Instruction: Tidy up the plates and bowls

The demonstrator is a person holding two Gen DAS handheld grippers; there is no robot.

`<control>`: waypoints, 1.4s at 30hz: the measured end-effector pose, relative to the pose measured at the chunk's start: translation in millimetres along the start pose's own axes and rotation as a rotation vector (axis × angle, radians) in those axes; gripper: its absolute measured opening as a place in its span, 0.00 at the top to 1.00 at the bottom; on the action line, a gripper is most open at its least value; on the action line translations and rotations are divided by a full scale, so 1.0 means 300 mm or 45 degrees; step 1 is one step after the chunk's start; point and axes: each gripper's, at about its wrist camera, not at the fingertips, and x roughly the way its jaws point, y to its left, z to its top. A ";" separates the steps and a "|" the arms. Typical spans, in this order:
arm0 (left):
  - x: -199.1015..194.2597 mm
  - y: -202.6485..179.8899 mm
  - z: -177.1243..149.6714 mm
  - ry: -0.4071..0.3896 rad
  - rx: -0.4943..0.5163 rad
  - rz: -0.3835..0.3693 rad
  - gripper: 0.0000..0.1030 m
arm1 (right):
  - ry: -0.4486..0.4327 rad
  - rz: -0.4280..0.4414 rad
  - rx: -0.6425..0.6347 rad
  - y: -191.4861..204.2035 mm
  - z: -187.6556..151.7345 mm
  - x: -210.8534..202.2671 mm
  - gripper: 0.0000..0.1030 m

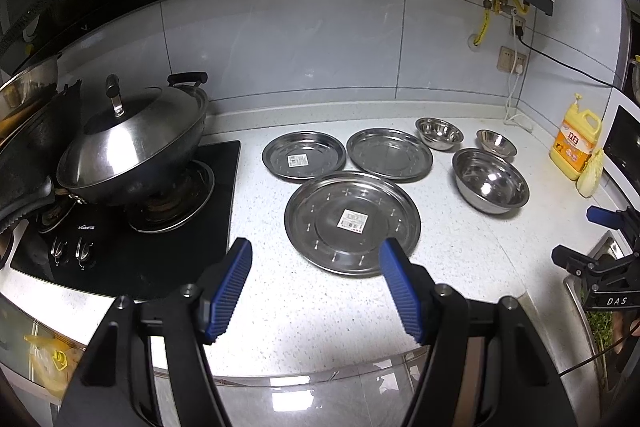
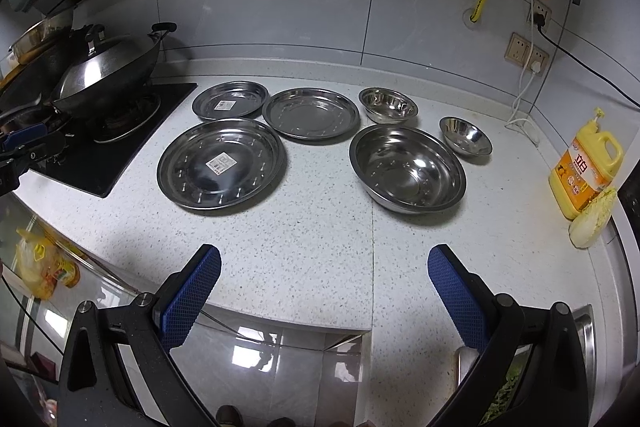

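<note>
Both claws hang released and empty over the table's near edge, the left claw [image 1: 316,255] at the near rim of the large steel plate [image 1: 352,223], the right claw [image 2: 324,263] well short of the large steel bowl [image 2: 408,167]. Two smaller plates [image 1: 304,157] [image 1: 390,155] lie toward the back edge beside the hob [image 1: 132,223], two small bowls [image 2: 388,105] [image 2: 465,135] further right. Stacking likely goes best largest-first: pinch each rim, lift level, nest plates and bowls apart.

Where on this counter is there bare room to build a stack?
The widest bare patch is the front strip of countertop, between the counter edge and the large plate and large bowl. Another lies between the large bowl and the detergent bottle. Toward the wall the dishes crowd together.
</note>
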 end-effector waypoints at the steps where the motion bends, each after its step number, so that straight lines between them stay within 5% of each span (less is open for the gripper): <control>1: 0.004 0.001 0.004 0.001 -0.001 0.002 0.37 | 0.000 -0.001 0.000 0.001 0.003 0.002 0.01; 30: 0.118 0.083 0.016 0.052 -0.035 -0.010 0.37 | 0.032 -0.006 -0.014 0.052 0.048 0.092 0.01; 42: 0.323 0.104 0.022 0.179 -0.076 -0.021 0.37 | 0.113 0.074 -0.064 0.154 0.070 0.269 0.01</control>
